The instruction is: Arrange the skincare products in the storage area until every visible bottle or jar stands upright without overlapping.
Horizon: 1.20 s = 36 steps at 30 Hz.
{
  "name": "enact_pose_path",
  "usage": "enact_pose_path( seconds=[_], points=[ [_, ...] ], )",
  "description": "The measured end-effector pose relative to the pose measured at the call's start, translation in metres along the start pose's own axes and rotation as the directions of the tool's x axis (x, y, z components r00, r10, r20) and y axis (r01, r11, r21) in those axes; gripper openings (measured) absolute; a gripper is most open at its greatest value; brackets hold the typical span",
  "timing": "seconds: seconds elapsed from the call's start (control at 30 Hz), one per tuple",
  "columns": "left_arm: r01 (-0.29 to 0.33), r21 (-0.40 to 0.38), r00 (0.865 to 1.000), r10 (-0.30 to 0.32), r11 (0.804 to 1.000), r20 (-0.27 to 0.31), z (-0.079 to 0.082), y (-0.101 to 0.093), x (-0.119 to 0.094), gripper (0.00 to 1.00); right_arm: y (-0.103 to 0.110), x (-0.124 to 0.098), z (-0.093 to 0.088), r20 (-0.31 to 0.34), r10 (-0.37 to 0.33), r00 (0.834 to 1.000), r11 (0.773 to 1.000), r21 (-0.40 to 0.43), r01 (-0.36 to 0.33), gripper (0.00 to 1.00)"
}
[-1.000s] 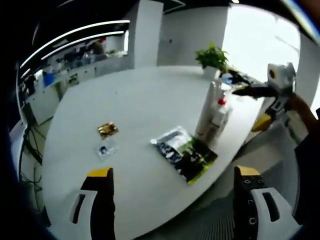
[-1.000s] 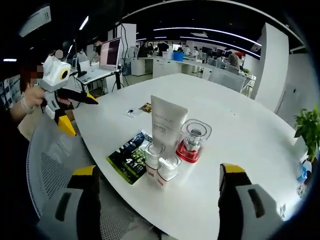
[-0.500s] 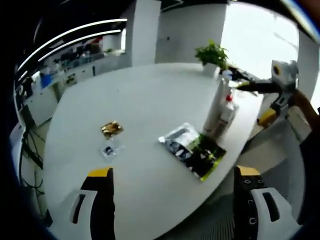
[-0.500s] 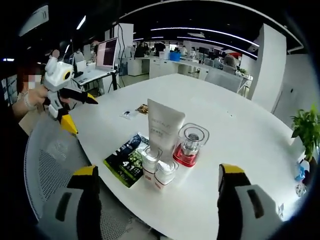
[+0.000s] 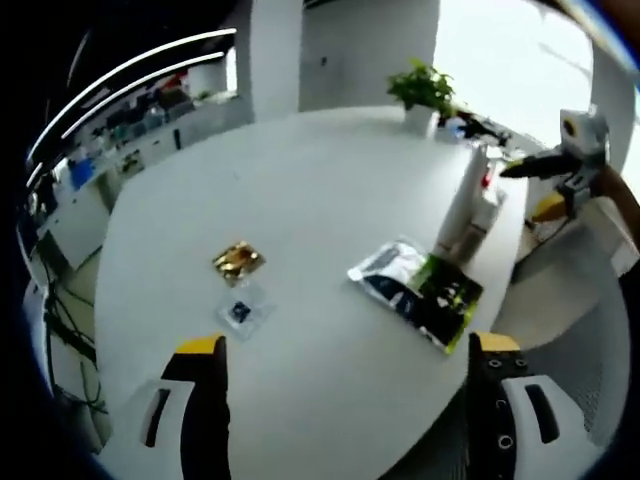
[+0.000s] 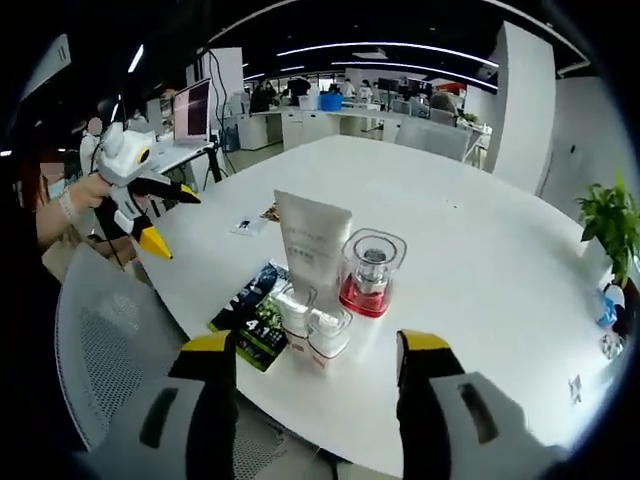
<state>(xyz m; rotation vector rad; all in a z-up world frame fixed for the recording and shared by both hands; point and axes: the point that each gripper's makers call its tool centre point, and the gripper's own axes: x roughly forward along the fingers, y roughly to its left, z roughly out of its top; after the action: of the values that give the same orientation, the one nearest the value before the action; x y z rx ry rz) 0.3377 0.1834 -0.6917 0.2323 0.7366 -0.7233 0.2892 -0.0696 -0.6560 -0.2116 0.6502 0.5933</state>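
A white tube (image 6: 312,243) stands upright near the table's near edge. Beside it is a clear bottle with a red base (image 6: 370,272), and two small white jars (image 6: 312,322) stand in front. In the left gripper view the white tube (image 5: 468,205) and a red-capped bottle (image 5: 490,197) stand at the far right. My right gripper (image 6: 315,342) is open just short of the jars, holding nothing. My left gripper (image 5: 346,344) is open above bare tabletop. The left gripper (image 6: 135,180) also shows held in a hand off the table's left side. The right gripper (image 5: 560,160) shows beyond the table edge.
A green and black packet (image 6: 250,315) lies flat beside the jars, seen too as the packet (image 5: 415,292). A gold sachet (image 5: 238,262) and a clear sachet (image 5: 243,312) lie mid-table. A potted plant (image 5: 423,90) stands at the far edge. A grey mesh chair (image 6: 100,350) sits at the table's near side.
My right gripper's jaws have drawn closer together but stay open. Both cameras have shifted a little; the products have not moved on the table.
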Motion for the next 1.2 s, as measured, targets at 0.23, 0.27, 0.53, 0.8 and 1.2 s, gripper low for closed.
enact_pose_path(
  seconds=[0.23,0.27,0.53,0.8,1.2],
  points=[
    [0.054,0.048,0.998,-0.053,0.997,-0.022,0.006,0.027,0.019,0.76,0.002,-0.004,-0.003,0.001,-0.007,1.000,0.998,0.059,0.007,0.50],
    [0.056,0.051,0.998,-0.055,0.997,-0.023,0.006,0.031,0.022,0.77,0.003,-0.004,-0.003,0.000,-0.006,1.000,0.998,0.067,0.006,0.50],
    [0.093,0.113,0.994,-0.087,0.989,-0.062,0.004,0.059,0.045,0.70,0.004,-0.003,-0.004,-0.007,-0.018,1.000,0.995,0.095,0.018,0.46],
    [0.124,0.163,0.990,-0.111,0.979,-0.086,0.006,0.081,0.068,0.63,0.005,-0.003,-0.003,-0.014,-0.022,1.000,0.993,0.120,0.024,0.46],
    [0.173,0.221,0.974,-0.133,0.960,-0.184,-0.001,0.101,0.092,0.55,0.008,-0.001,-0.006,-0.024,-0.020,1.000,0.992,0.126,0.023,0.47]
  ],
)
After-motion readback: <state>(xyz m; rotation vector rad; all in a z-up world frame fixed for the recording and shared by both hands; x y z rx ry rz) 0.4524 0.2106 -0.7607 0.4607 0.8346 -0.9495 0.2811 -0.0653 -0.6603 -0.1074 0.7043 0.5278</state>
